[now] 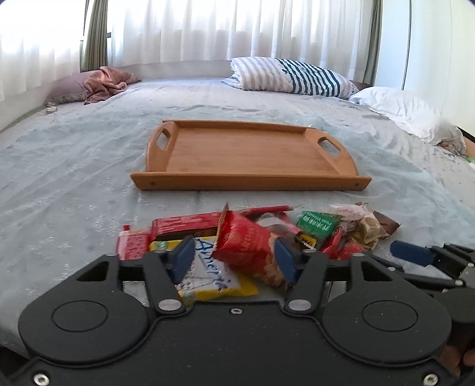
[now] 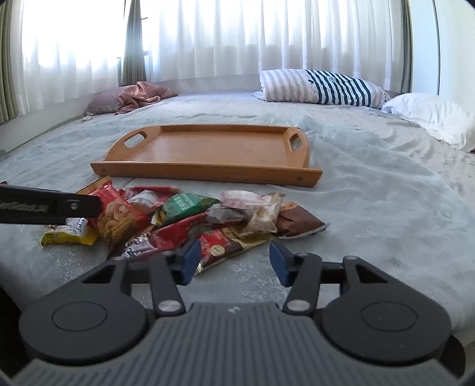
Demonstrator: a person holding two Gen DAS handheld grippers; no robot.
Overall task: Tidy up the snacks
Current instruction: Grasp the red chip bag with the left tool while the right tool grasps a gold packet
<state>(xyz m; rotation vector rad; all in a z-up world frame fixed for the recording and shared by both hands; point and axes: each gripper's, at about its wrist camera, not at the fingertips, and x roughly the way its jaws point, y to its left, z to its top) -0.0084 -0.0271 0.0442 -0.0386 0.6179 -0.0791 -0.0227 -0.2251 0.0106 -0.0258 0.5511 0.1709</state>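
Snacks [image 2: 190, 219] lie heaped on a pale grey bed [image 1: 74, 178], just short of a wooden tray [image 1: 249, 181] that sits bare on the sheet beyond them, its two cut-out handles at either end. None of the packets is on the tray.

Left gripper [image 1: 234, 258] hangs over the left end of the heap with its blue pads partly closed around a red nut bag [image 1: 243, 240]. The bag stands tilted, its crimped top raised toward the tray. The right pad lies against it, while a sliver of a yellow packet [image 1: 219, 288] shows between the bag and the left pad; whether the pads actually clamp the bag cannot be told. From the right wrist view, one black finger [image 2: 83, 205] of this gripper crosses in front of the same bag.

Right gripper [image 2: 234, 261] is at the near right edge of the heap, jaws apart and holding nothing. Mostly bare sheet shows between its pads, with the end of a red-and-brown wrapper [image 2: 219, 249] just beside the left one.

Also in the heap are a green packet [image 2: 184, 205] near the middle and a brown packet [image 2: 299, 221] at the far right. Behind the tray are a striped pillow [image 1: 291, 77], a white pillow [image 1: 406, 110] and a crumpled pink cloth [image 1: 104, 83], beneath sheer white curtains [image 1: 207, 26].
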